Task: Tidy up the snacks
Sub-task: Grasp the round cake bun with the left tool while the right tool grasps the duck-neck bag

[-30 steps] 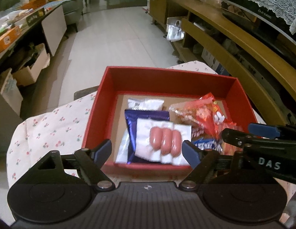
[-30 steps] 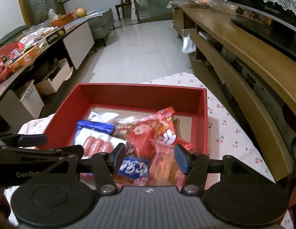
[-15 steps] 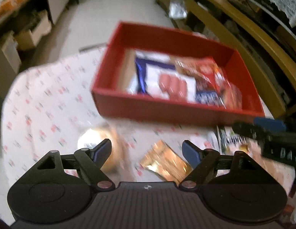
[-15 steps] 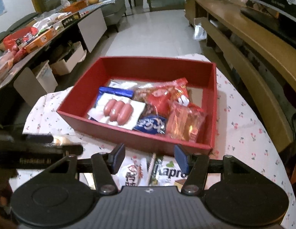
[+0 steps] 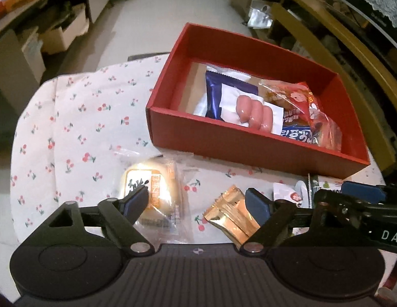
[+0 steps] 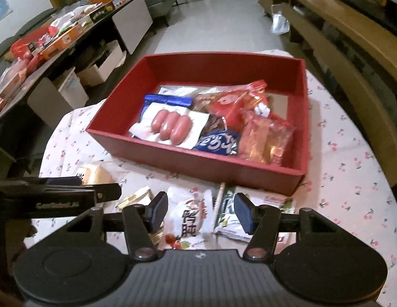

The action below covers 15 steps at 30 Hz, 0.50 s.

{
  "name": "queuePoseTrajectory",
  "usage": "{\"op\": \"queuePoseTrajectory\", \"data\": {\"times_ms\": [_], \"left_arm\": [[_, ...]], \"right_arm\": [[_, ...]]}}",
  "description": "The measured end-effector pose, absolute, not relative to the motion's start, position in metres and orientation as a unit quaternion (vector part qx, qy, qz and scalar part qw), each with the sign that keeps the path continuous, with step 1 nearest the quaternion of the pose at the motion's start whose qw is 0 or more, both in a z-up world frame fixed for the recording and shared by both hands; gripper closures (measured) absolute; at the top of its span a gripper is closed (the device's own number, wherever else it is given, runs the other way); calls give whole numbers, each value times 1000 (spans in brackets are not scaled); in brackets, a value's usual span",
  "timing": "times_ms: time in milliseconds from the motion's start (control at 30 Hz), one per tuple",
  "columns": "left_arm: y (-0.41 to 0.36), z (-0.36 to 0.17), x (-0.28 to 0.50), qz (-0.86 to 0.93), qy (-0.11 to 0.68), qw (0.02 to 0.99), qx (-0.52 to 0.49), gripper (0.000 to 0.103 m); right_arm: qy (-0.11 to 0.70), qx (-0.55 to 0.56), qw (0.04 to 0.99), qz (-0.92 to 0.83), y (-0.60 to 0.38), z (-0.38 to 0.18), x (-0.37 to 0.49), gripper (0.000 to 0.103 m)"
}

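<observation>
A red box (image 5: 252,148) (image 6: 198,163) on the cherry-print cloth holds several snacks, with a sausage pack (image 5: 252,111) (image 6: 171,125) on top. Loose on the cloth in front of it lie a clear-wrapped bun (image 5: 153,194), a gold packet (image 5: 230,213), a white packet with red print (image 6: 189,217) and a green packet (image 6: 225,212). My left gripper (image 5: 197,203) is open and empty above the bun and gold packet. My right gripper (image 6: 197,211) is open and empty above the white and green packets.
The round table's edge (image 6: 377,230) curves close on the right. A wooden shelf unit (image 6: 352,51) stands to the right. A cluttered counter (image 6: 57,38) and cardboard boxes (image 5: 62,33) stand to the left, with tiled floor (image 6: 211,20) beyond.
Both grippers have pulled back from over the red box toward the table's near side. The loose packets in front of the box have come into view. Both stay open.
</observation>
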<state>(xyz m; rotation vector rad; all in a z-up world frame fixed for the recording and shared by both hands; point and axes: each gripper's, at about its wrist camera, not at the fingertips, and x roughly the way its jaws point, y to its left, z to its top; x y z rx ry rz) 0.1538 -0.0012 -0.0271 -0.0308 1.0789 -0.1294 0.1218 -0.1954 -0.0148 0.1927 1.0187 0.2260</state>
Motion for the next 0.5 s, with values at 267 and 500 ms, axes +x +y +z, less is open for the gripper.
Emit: {"op": "queuePoseTrajectory", "data": {"times_ms": [267,500], "left_arm": [[23,-16,163,-33,500,865,-38,14],[19,-62,181,-7,562,826,-40,22]], "right_arm": [[503,88,853,109,-187,-24,126,43],[518,89,843,116,-179,-33,129,43]]}}
